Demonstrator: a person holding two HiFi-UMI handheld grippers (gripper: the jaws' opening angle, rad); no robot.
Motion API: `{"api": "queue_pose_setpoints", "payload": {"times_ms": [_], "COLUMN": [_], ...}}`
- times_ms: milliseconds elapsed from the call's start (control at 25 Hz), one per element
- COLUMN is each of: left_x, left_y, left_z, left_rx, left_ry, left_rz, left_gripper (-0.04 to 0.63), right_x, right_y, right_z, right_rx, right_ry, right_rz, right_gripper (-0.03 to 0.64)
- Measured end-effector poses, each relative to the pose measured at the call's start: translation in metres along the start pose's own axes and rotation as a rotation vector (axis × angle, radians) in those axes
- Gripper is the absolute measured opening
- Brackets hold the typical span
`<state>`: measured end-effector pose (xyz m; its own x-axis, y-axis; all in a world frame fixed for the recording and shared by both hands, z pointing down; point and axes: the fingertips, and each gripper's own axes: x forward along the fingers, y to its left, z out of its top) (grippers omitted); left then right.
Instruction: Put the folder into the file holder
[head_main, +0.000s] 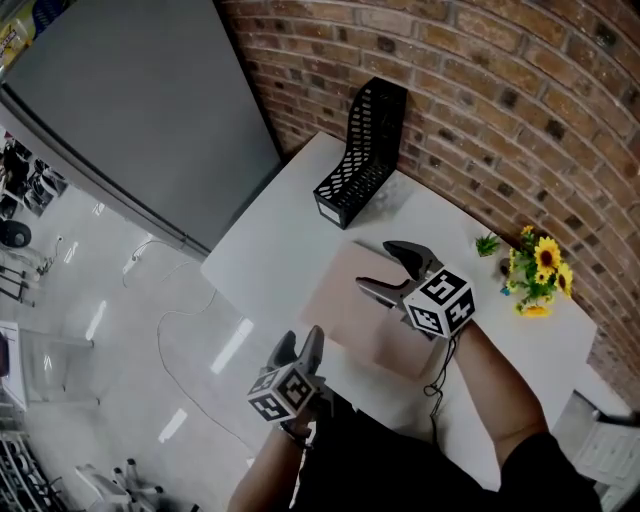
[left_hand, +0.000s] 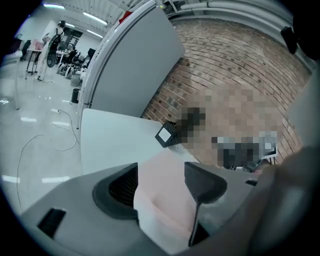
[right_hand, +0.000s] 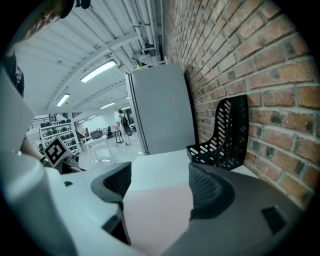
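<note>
A pink folder (head_main: 352, 300) lies flat on the white table (head_main: 270, 240). The black mesh file holder (head_main: 362, 150) stands empty at the far end, against the brick wall. My right gripper (head_main: 378, 265) hovers over the folder's far right part, jaws open and nothing between them. My left gripper (head_main: 302, 338) is at the table's near edge, by the folder's near left corner, also open. In the left gripper view the folder (left_hand: 165, 195) shows through the gap of the open left gripper (left_hand: 161, 172). The right gripper (right_hand: 159, 175) likewise looks over the folder (right_hand: 157, 215) toward the file holder (right_hand: 222, 135).
A bunch of yellow flowers (head_main: 538, 272) and a small green plant (head_main: 487, 243) stand at the table's right, by the brick wall (head_main: 500, 110). A grey panel (head_main: 130, 110) stands left of the table. A cable (head_main: 180, 320) trails over the floor.
</note>
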<state>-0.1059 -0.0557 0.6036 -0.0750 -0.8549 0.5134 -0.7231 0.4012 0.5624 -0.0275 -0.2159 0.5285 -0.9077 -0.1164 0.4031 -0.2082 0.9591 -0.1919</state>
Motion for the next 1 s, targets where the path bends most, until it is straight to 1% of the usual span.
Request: {"api": "queue_pose_setpoints", "payload": {"times_ms": [200,560,800,1000], "left_x": [0.018,0.049,0.062,0.069], "left_y": [0.016,0.038,0.053,0.059], "left_z": [-0.017,-0.036,-0.043,-0.049], "left_rx": [-0.062,-0.144,-0.177,-0.200], "left_ry": [0.043,0.113,0.147,0.179], "left_rz": [0.030,0.051,0.060,0.057], "left_gripper": [0.279,0.282,0.284,0.284], "right_x": [0.027,0.082,0.116,0.136], "right_y": [-0.011,-0.038,-0.051,-0.060], "right_z": [-0.026,-0.069,-0.094,-0.107], "right_rx": [0.033,0.066,0.071,0.087], "right_ry": [0.097,0.284,0.413,0.481], "right_rz": [0.044,0.094,0.138,0.155], "right_gripper": [0.379,0.403,0.421,0.433]}}
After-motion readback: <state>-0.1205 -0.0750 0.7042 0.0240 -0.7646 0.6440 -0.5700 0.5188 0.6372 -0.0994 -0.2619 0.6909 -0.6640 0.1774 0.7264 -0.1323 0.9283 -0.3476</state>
